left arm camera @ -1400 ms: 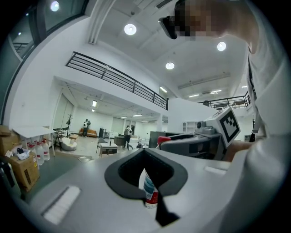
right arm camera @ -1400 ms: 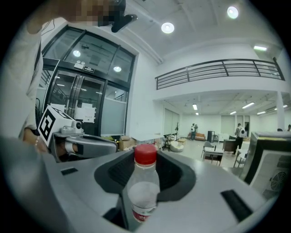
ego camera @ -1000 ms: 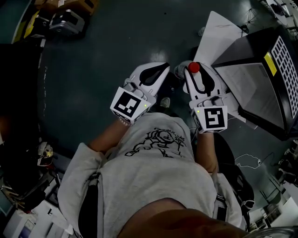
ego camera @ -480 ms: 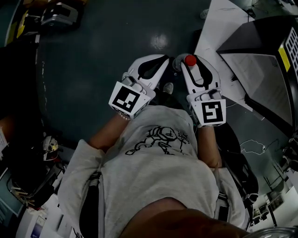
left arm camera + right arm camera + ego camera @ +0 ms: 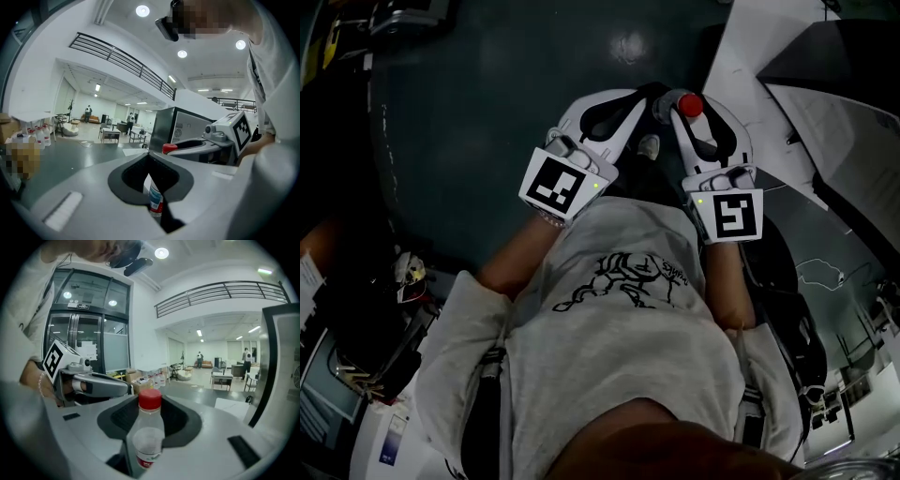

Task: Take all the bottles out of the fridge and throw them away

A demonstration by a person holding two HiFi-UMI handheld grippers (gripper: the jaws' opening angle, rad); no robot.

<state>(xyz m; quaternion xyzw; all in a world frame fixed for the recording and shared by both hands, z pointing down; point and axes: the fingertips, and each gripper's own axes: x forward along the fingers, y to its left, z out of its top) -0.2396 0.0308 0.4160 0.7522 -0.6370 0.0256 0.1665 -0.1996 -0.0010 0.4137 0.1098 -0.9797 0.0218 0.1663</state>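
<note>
two grippers are held lower than a second ago, the right gripper point(image 5: 692, 114) clamped on a red-capped bottle point(image 5: 149, 437), the left gripper point(image 5: 151, 176) on a labelled bottle point(image 5: 155, 202), both judged bound for disposal.

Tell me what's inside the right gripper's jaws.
A clear bottle is clamped between the jaws, and its red cap sticks up above them. Part of its label shows. The jaws cover its base.

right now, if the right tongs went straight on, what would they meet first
Nothing close: past the bottle that the right tongs hold lies open grey floor, probably the first thing met, though depth is unclear.
</note>
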